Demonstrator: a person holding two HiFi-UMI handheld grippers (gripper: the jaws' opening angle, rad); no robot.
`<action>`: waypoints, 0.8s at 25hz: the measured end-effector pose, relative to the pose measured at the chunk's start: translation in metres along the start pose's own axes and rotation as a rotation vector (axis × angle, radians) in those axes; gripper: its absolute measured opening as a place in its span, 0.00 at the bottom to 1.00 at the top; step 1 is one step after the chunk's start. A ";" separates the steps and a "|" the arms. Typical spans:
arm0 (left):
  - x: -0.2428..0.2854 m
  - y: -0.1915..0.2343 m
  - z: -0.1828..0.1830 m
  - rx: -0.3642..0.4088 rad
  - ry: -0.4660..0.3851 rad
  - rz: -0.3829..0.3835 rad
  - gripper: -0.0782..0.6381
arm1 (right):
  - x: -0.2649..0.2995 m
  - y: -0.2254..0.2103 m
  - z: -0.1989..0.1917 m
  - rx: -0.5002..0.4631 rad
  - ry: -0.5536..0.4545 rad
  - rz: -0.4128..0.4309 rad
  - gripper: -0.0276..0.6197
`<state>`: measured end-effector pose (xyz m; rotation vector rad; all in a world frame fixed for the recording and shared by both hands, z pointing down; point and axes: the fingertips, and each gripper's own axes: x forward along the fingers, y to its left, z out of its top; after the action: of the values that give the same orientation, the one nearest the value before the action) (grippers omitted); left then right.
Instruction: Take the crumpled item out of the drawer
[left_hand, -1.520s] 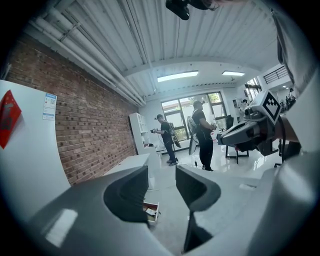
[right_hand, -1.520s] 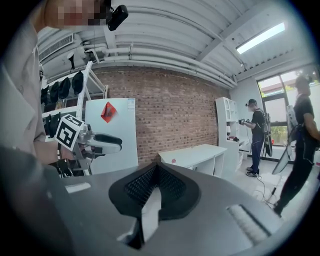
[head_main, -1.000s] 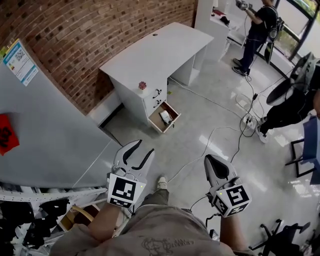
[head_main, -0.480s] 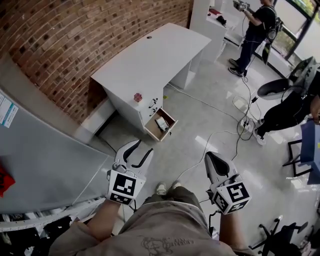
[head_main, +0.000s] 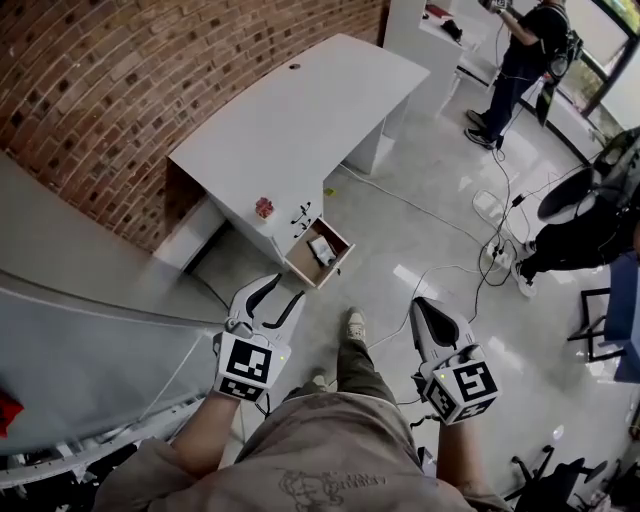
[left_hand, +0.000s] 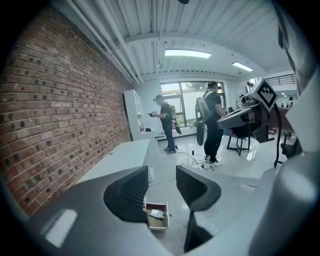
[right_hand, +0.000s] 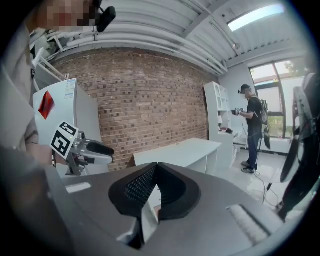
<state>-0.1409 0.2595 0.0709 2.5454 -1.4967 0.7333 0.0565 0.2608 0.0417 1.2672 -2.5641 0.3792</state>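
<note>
Lying in the open drawer (head_main: 299, 266), the crumpled item (head_main: 322, 250) shows as a pale, wrinkled wad on the brown drawer floor. The drawer is pulled out from the pedestal of the white counter (head_main: 300, 120). It sits ahead of the left claw (head_main: 287, 291) and well apart from it. In the left gripper view the drawer and the wad appear in the distance, low in the gap between the two jaws.

The left claw stands wide, its jaws clearly apart with nothing between them. The right claw (head_main: 418, 303) is narrow, its jaws meeting at the tips and gripping nothing. It is level with the left claw and to that claw's right, and is the farther of the two from the drawer. Both claws are held low in front of the person's body, above the pale tiled floor, and touch nothing.

A small red object (head_main: 264, 207) rests near the counter edge, just beyond the drawer as seen from the left claw. A brick wall (head_main: 120, 90) runs along the far side of the counter, ahead and to the left of the left claw. The person's shoe (head_main: 355, 323) lies between the two claws. Cables (head_main: 470, 265) trail over the floor ahead of the right claw. Another person (head_main: 522, 55) stands far ahead of it.
</note>
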 end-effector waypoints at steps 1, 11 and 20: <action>0.011 0.003 0.001 -0.002 0.009 0.005 0.35 | 0.007 -0.008 0.006 -0.016 -0.026 0.006 0.09; 0.126 0.049 0.046 -0.046 0.072 0.093 0.35 | 0.098 -0.116 0.043 -0.016 0.033 0.101 0.09; 0.185 0.072 0.083 -0.068 0.061 0.169 0.35 | 0.156 -0.176 0.082 0.004 0.013 0.208 0.09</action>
<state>-0.0980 0.0480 0.0702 2.3480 -1.7009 0.7589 0.0969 0.0153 0.0387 0.9982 -2.6933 0.4315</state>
